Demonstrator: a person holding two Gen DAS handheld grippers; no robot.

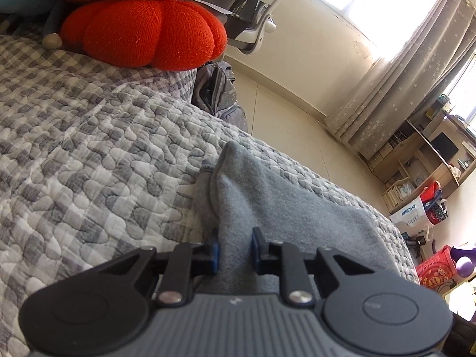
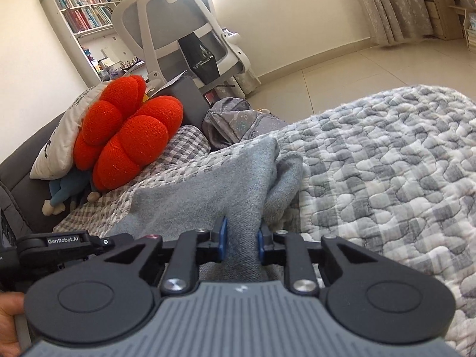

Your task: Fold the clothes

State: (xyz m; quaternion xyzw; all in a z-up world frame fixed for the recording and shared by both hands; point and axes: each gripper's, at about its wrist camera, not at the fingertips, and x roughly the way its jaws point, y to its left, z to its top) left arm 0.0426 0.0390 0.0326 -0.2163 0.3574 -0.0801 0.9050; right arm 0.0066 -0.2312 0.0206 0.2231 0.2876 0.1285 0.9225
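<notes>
Both tongs are pinching the same grey garment [image 1: 267, 196]: the left gripper [image 1: 235, 248] is gripping a ridge of it between its blue pads, and the right gripper [image 2: 242, 239] is doing likewise, each held low and pointing across the bed. The garment is lying bunched on the grey checked quilt [image 1: 89, 148], near its edge. Beyond, a red knitted cushion [image 2: 128, 131] is leaning against a white pillow [image 2: 64, 136], with a white office chair [image 2: 178, 29] standing on the floor behind.
</notes>
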